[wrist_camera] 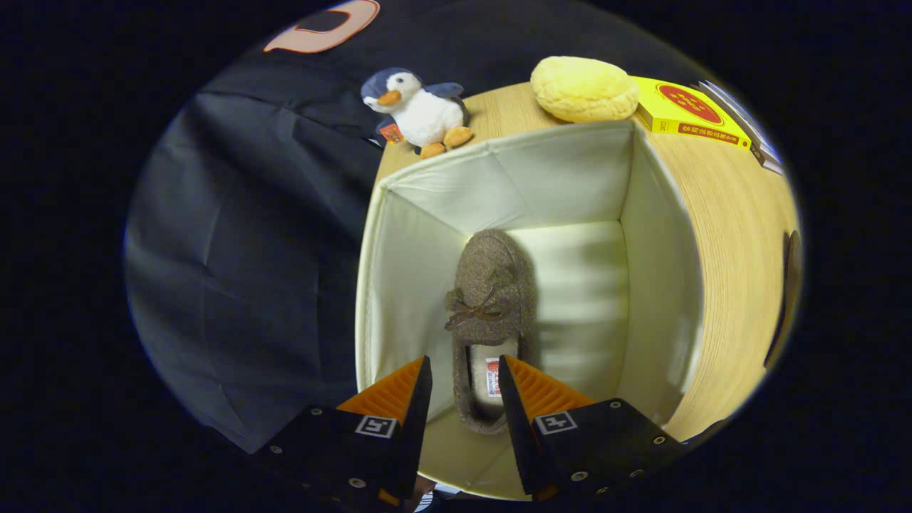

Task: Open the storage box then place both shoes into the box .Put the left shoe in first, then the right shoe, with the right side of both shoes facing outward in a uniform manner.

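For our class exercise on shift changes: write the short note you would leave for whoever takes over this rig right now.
Hand-held gripper: fingers apart, either side of the brown shoe's heel; whether they press on it cannot be told.
Brown shoe: inside the open storage box, toe pointing away from the fingers, bow on top.
Box stands on the wooden table; a penguin toy, a yellow cushion and a yellow book lie beyond it.
Done: box opened, one shoe in.
Left: release if held, fetch the second shoe, place it facing the same way.

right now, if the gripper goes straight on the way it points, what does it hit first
Most likely the brown slipper lying in the box: its heel sits between the open gripper fingers. Depth is unclear, so they may not be touching yet.
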Action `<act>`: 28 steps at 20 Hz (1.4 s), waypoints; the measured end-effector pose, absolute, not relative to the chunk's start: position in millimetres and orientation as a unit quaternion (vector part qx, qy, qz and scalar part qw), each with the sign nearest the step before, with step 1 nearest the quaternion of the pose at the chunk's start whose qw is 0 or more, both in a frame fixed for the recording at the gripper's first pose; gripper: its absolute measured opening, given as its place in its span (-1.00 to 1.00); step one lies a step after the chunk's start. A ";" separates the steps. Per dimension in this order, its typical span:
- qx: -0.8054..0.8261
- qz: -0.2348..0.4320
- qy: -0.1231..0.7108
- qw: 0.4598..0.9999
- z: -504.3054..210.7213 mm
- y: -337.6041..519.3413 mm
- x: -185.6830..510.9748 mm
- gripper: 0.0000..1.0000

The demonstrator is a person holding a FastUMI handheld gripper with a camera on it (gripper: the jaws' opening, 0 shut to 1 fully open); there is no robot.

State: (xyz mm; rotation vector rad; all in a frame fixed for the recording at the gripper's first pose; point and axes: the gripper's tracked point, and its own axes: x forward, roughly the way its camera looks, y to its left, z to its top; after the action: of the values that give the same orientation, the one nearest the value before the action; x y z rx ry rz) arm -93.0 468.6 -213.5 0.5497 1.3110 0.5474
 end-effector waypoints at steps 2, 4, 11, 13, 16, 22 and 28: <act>0.264 0.268 0.571 0.730 -195.4 453.0 -94.9 0.30; 0.264 0.280 0.547 0.743 -187.1 430.7 -94.5 0.46; 0.233 0.267 0.440 0.825 -175.5 320.8 -75.8 0.88; 0.213 0.248 0.413 0.850 -177.8 286.0 -70.1 0.92; 0.198 0.210 0.393 0.873 -188.9 228.5 -70.6 0.93; 0.164 0.100 0.412 0.890 -252.7 108.7 -77.9 0.96; 0.131 0.035 0.443 0.886 -315.7 31.4 -101.8 0.95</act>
State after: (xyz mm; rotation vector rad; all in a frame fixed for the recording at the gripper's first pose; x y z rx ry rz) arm -101.8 31.4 -315.7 0.2723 0.9217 0.0720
